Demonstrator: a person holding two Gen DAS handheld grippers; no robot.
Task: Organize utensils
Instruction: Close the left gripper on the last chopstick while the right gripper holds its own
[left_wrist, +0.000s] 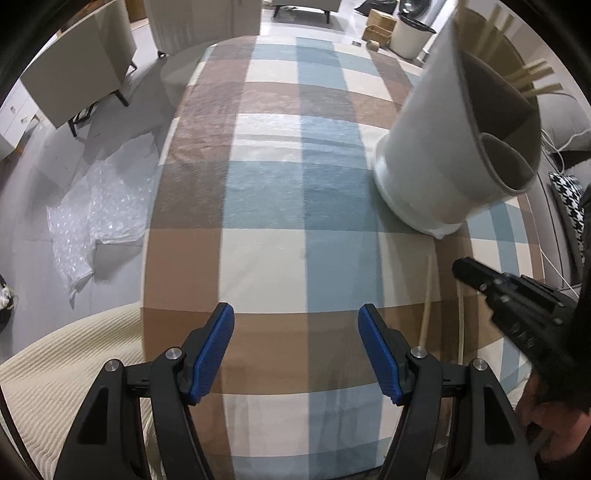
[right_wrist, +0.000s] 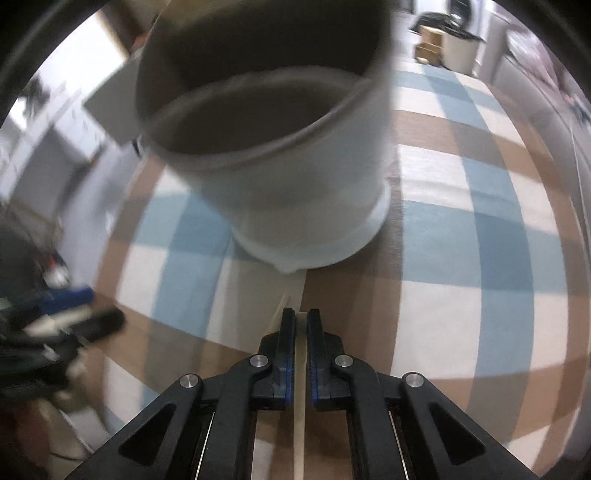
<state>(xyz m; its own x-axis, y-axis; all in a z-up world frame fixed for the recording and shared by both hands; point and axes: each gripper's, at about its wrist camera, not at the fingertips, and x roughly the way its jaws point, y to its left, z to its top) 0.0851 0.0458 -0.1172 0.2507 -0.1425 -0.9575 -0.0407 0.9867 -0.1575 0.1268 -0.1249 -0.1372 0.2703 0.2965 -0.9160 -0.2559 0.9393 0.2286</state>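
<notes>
R gripper (right_wrist: 301, 325) clamps chopstick (right_wrist: 300, 373), probably; L gripper (left_wrist: 296, 328) agape.

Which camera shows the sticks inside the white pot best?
The left wrist view: the chopsticks poke out of the white utensil holder's back compartment. The right wrist view shows only the holder's blurred, dark openings, no sticks inside.
</notes>
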